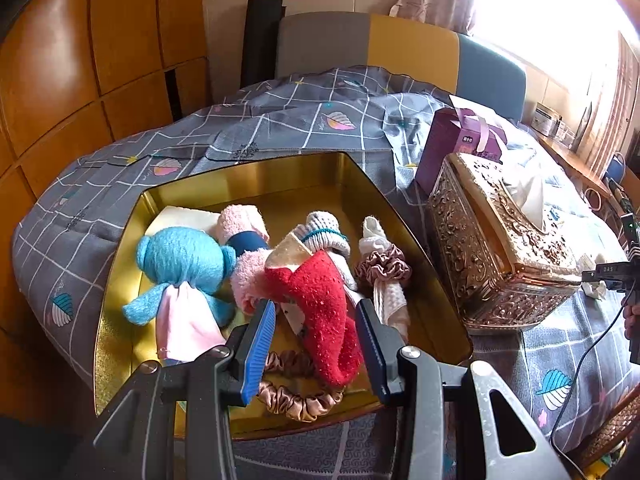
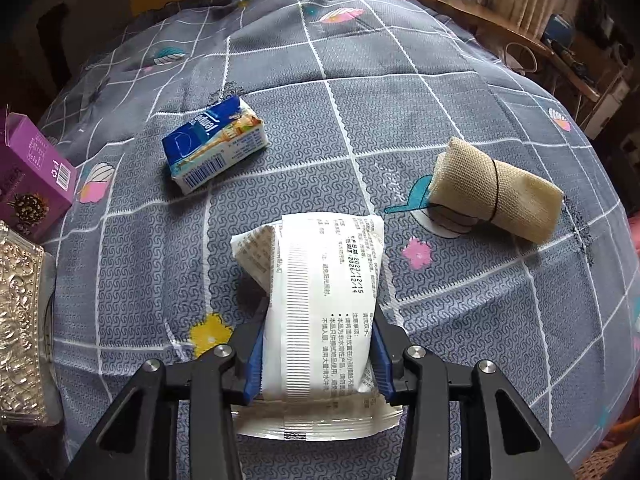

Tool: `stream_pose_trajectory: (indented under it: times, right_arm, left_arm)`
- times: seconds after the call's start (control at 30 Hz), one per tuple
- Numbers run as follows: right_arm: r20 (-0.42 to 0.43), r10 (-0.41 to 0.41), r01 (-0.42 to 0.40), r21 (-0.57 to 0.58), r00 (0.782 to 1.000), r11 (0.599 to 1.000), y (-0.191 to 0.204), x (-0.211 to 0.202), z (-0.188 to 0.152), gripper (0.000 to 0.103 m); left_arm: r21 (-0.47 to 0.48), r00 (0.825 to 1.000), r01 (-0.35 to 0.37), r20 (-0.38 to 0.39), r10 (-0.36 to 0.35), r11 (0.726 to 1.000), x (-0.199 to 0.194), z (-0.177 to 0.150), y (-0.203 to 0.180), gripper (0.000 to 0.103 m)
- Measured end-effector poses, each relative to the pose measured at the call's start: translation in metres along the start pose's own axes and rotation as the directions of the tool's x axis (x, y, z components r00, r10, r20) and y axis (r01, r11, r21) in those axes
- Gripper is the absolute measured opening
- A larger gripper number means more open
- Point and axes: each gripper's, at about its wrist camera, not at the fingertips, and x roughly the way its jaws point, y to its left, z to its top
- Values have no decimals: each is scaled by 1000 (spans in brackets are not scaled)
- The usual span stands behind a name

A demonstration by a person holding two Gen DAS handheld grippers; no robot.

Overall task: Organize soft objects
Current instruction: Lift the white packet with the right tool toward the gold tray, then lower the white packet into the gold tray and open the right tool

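Right tool [image 2: 320, 344] pinches a crinkly white packet [image 2: 320, 300]; left tool [image 1: 316, 320] gapes above a fuzzy red sock [image 1: 320, 304].

The gold tin [image 1: 120, 280] is glossy metal with a smooth mirror-like wall, and inside it the red sock [image 1: 320, 300] looks fluffy, the blue bear [image 1: 184, 264] is fuzzy knit, and the brown scrunchie [image 1: 296, 400] is shiny satin cloth. The tissue box [image 1: 500, 248] beside it has a rough embossed metallic surface. The white packet [image 2: 324, 300] is smooth, slightly glossy plastic film, the beige roll [image 2: 496, 188] is coarse matt woven cloth, and the bedspread [image 2: 440, 120] is matt printed cloth.
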Motion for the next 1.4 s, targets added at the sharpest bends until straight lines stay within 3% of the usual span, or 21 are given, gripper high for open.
stream_pose_trajectory:
  times: [0.27,0.43,0.7,0.87,1.0,1.17,1.27,1.4]
  right_arm:
    - [-33,66,-67,1,997,998,14,-5,-7,44]
    - [-29,132,-130,60,991,990,19,-11,-1,42]
    - [46,156,-156,4,987,988,50,-46,31,42]
    - [165,250,-231,-121,954,965,96,-102,61,42]
    - [229,365,-286,-316,902,905,162,-154,70,42]
    - [191,504,-329,-558,843,762,249,-204,41,42]
    - [106,548,-363,-644,830,674,294,-210,13,42]
    - [-26,526,-383,-716,850,584,351,-188,-25,42]
  left_arm:
    - [7,1000,10,-11,-10,1000,2,-2,1,42]
    - [16,1000,14,-7,-14,1000,1,-3,2,42]
    - [20,1000,16,-8,-16,1000,2,-3,4,42]
    - [17,1000,15,-2,-15,1000,0,-4,6,42]
    - [13,1000,15,-5,-15,1000,0,-4,8,42]
    - [1,1000,5,-5,-5,1000,0,-5,16,42]
    - [-19,1000,-8,1,8,1000,-2,-6,24,42]
    - [-65,999,-36,24,38,997,-6,-7,40,42]
